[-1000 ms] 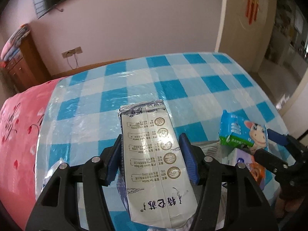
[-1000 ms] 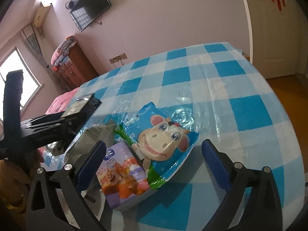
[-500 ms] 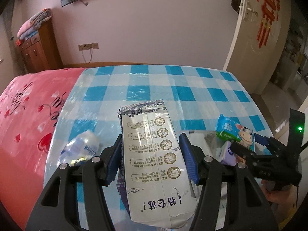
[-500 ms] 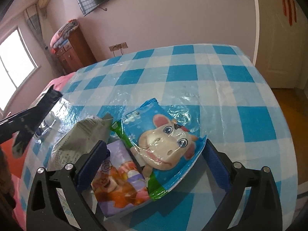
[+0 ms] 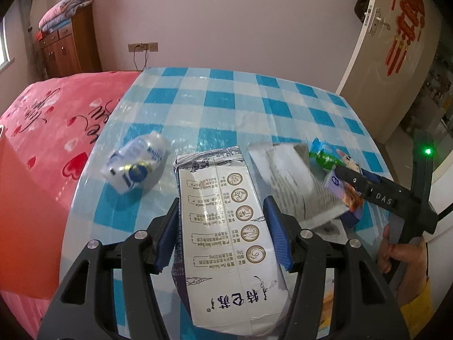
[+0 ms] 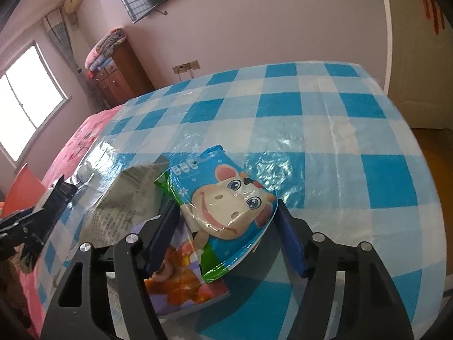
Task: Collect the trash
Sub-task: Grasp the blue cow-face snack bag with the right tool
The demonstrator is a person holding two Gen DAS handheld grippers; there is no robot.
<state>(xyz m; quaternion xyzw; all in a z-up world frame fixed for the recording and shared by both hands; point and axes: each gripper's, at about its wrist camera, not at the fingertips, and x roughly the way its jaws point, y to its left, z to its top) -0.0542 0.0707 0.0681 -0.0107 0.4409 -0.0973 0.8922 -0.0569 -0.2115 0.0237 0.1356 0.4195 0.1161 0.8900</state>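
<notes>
The left gripper [image 5: 220, 232] was clamped on a milk carton [image 5: 226, 226] that looked empty and crushable, while the right gripper [image 6: 226, 235] was closing around the crinkly, probably slippery cow-print wrapper [image 6: 226, 206] near the checked table [image 6: 325, 130]'s near edge, with lots of open cloth beyond.

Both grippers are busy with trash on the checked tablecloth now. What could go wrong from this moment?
1. The right gripper is closing on the glossy cow-print packet; its slippery film may crumple and slide out.
2. That packet lies on the purple cartoon box, so the box may be dragged or knocked.
3. The left gripper holds a milk carton; swinging it could hit the small plastic bottle near the table edge.
</notes>
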